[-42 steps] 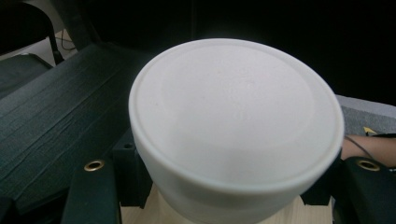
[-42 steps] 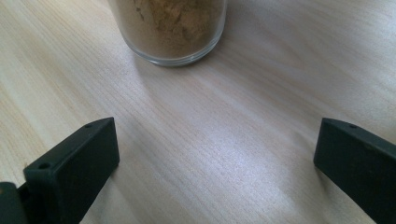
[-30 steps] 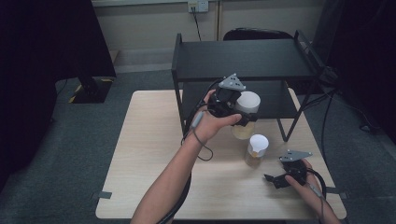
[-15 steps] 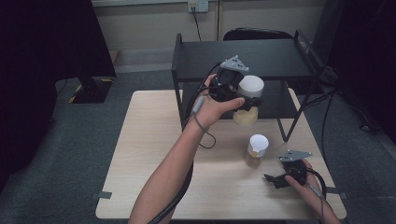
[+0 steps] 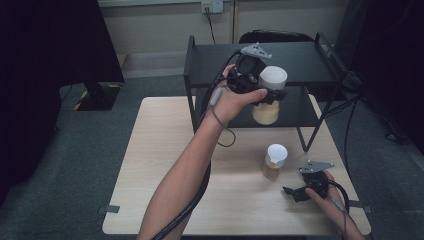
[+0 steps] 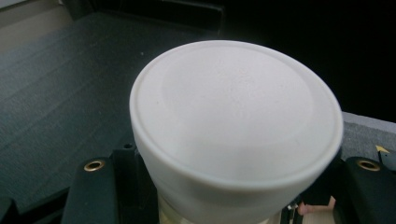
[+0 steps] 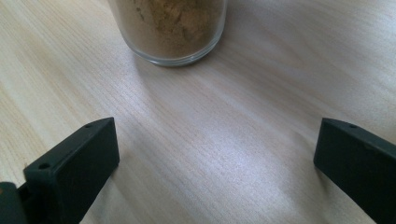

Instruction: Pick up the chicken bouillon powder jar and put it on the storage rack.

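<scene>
My left gripper (image 5: 267, 95) is shut on a glass jar with a white lid (image 5: 270, 92), pale powder inside, held in the air in front of the black shelf rack (image 5: 295, 60), about level with its top shelf. In the left gripper view the white lid (image 6: 236, 119) sits between the jaws. A second jar (image 5: 274, 161), white-lidded with brown powder, stands on the wooden table (image 5: 160, 165). My right gripper (image 5: 295, 194) rests open on the table just right of and nearer than that jar. The right gripper view has the jar's base (image 7: 170, 28) ahead of its spread jaws.
The black two-tier rack stands at the table's far side, its legs (image 5: 310, 137) coming down near the standing jar. Cables trail off the rack's right end (image 5: 350, 110). A dark chair back (image 5: 272, 36) is behind the rack.
My left gripper has lifted the pale-powder jar upward and farther back, from the lower shelf's height toward the rack's top. The right gripper and the standing jar have stayed put.
</scene>
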